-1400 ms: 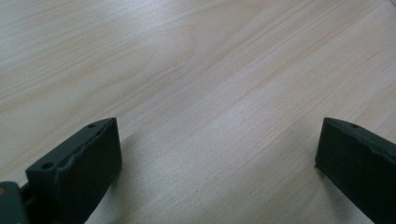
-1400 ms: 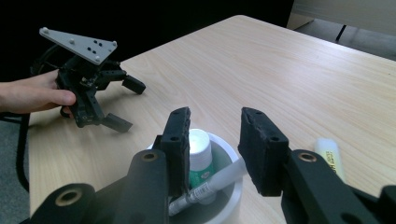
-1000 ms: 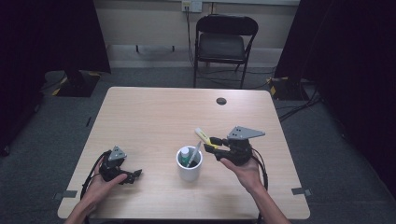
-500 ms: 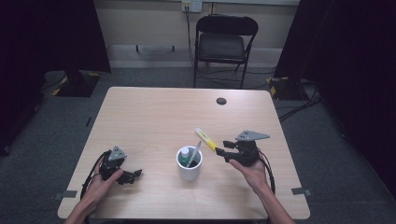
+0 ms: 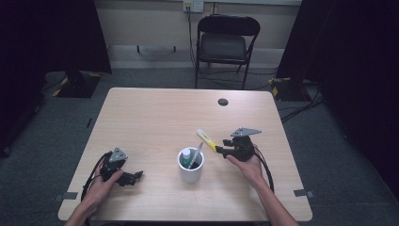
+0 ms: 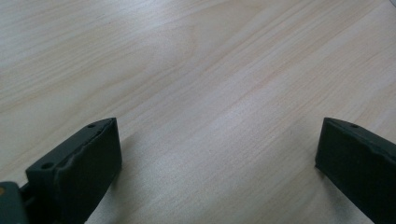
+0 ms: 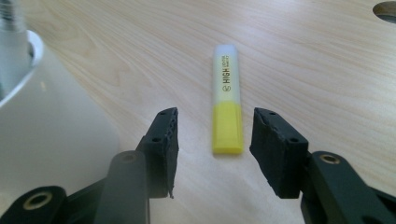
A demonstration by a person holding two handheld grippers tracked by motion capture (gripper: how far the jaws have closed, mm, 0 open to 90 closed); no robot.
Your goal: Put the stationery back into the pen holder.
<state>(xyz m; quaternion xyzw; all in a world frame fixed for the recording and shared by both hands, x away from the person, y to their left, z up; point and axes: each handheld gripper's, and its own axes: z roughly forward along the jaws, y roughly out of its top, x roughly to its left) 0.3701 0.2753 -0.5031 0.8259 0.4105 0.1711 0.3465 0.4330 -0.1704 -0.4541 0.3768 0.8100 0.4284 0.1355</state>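
Observation:
A yellow highlighter with a pale cap lies flat on the wooden table, just right of a white cup. My right gripper sits low at its yellow end. The jaws have just been opening and now stand open. In the right gripper view the highlighter lies between the fingertips with a gap on each side, and the cup is at the left. A pen and a green-tipped item stand in the cup. My left gripper rests at the front left, open wide over bare wood.
A black round grommet sits in the table's far right part. A dark folding chair stands behind the table. Cables trail from both grippers towards the front edge.
The right gripper has sunk and drawn back to the right. The highlighter, held up near the cup a second ago, now lies on the table. The left gripper has kept still.

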